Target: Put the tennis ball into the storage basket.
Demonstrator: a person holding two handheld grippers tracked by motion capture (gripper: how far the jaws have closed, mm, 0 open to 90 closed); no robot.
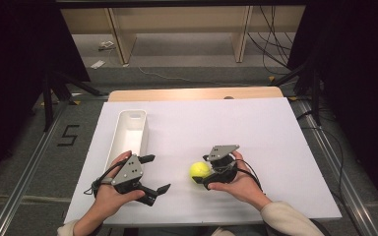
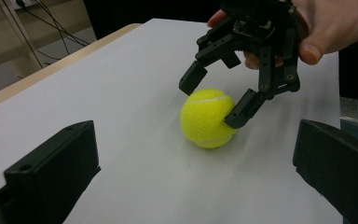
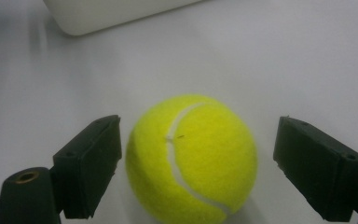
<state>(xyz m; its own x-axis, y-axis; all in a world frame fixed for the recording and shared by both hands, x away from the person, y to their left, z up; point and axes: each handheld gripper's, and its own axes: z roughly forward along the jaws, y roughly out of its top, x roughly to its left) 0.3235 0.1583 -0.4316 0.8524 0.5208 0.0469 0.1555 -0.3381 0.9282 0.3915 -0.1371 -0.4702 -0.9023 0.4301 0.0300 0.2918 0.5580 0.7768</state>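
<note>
A yellow tennis ball (image 1: 199,170) rests on the white board (image 1: 256,132), near the front. My right gripper (image 1: 201,169) is open and straddles it. In the right gripper view the ball (image 3: 191,158) sits between the jaws, close to the left one, with a gap to the right one. My left gripper (image 1: 155,173) is open, holds nothing, and lies to the left of the ball, pointing toward it. From the left gripper view I see the ball (image 2: 208,118) ahead, with the right gripper (image 2: 216,100) over it and one jaw against its side.
A long white bin (image 1: 145,132) stands at the board's left, just beyond my left hand; its corner (image 3: 107,14) tops the right gripper view. A wooden table edge (image 1: 192,93) runs behind the board. Shelving and cables lie on the floor beyond.
</note>
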